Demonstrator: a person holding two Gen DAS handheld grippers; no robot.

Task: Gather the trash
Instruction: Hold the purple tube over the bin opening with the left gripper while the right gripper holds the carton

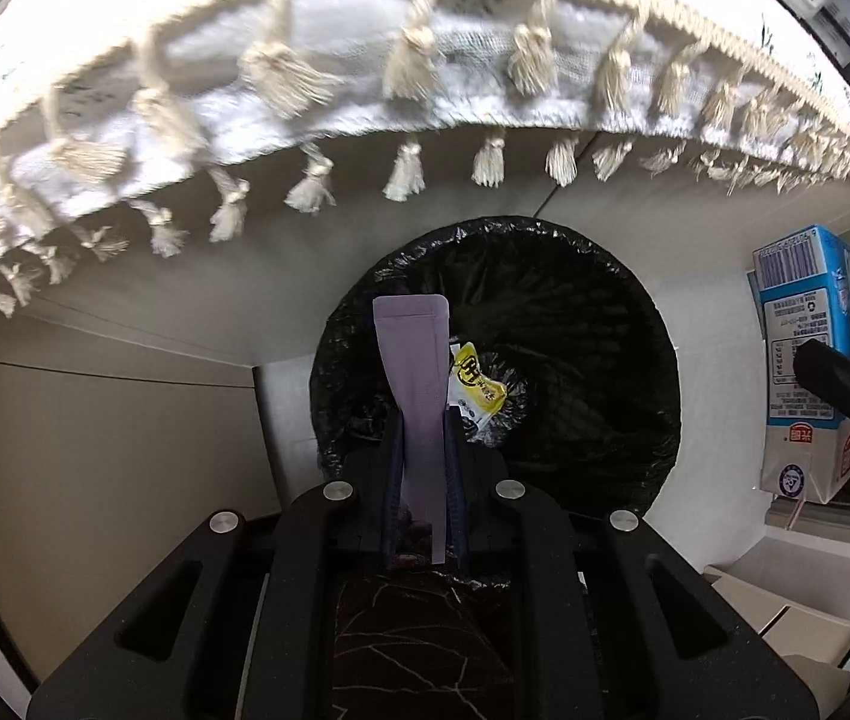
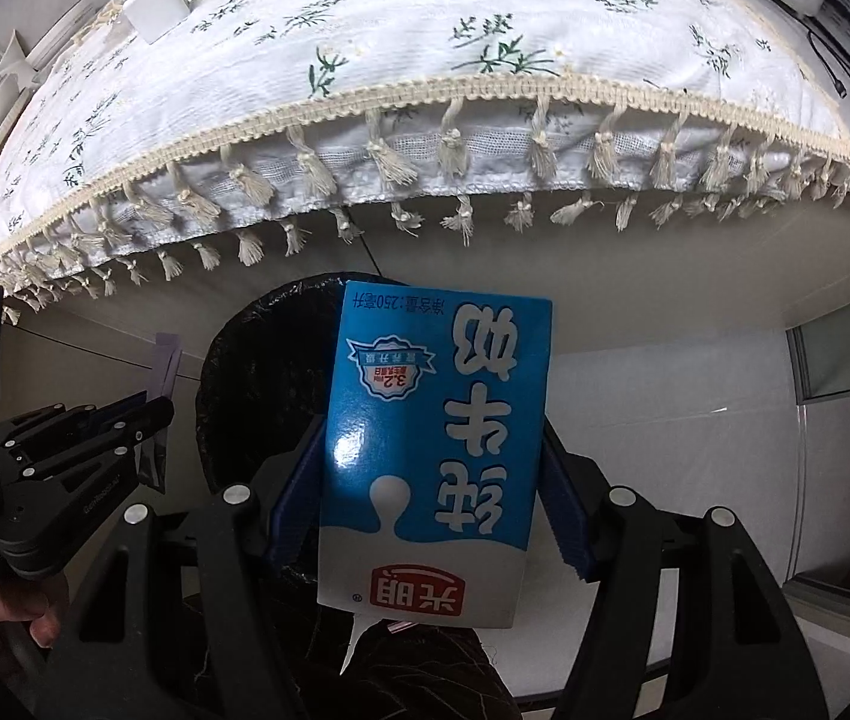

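Both pieces of trash over the bin

My left hand-held gripper [image 1: 425, 438] pinches a purple sachet [image 1: 416, 360]; my right hand-held gripper [image 2: 430, 480] clamps a milk carton [image 2: 430, 438]; next, release both into the bin [image 1: 604, 330].

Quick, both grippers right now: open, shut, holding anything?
Left gripper: shut on the purple sachet, above the black-lined bin.
Right gripper: shut on the blue milk carton.
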